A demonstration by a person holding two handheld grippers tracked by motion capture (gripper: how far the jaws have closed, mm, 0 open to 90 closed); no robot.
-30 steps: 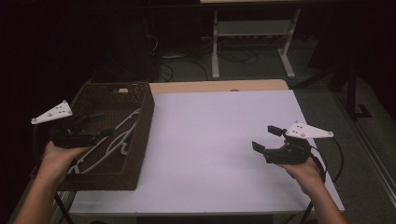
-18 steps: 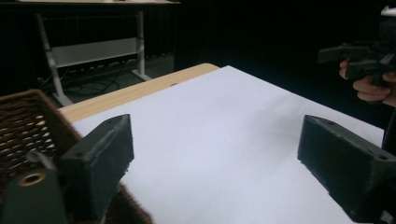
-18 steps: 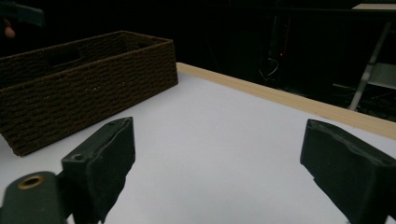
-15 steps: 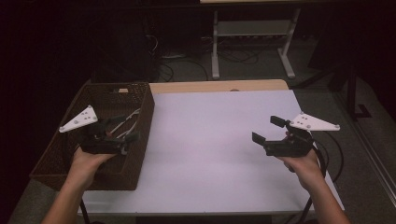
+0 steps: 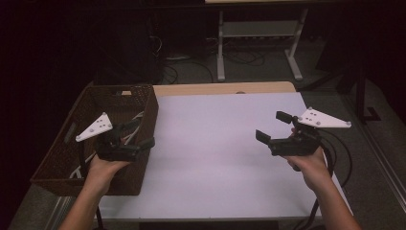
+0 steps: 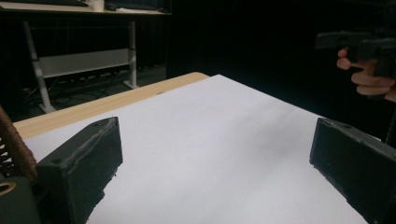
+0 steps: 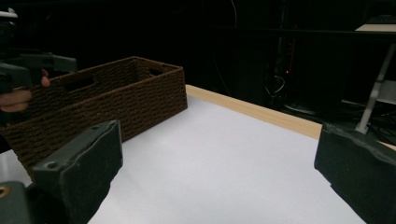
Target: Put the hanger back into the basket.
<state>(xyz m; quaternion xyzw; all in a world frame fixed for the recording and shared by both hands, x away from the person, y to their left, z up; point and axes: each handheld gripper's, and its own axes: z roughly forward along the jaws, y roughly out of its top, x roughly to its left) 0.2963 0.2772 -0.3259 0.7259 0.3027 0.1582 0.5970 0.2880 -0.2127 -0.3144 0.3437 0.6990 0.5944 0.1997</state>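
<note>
**Both claws spread wide above the white counter, basket at the left edge**

A dark brown woven rectangular basket [image 5: 57,160] is seen standing at the left edge of the white-topped counter [image 5: 215,158], its long side running from the near edge toward the far one. Pale cords [image 5: 136,119] are seen lying inside it, partly hidden by the hand above; what they belong to cannot be told.

The left claw [image 5: 139,134] is held over the basket's right wall, pointed across the counter toward the right. Its jaws have just been opening and now stand released, wide apart, with nothing between them; in the left gripper view only the bare white surface is seen between the two black jaws. A grey three-cornered plate [image 5: 95,127] is carried on top of it.

The right claw [image 5: 274,127] is held above the right part of the counter, well apart from the basket and pointed toward it. Its jaws have likewise just been opening and are released, with nothing gripped. In the right gripper view the basket [image 7: 112,100] is seen beyond the jaws, with the left claw [image 7: 28,70] above its far rim.

A strip of bare wood [image 5: 220,88] is shown along the counter's far edge.
</note>
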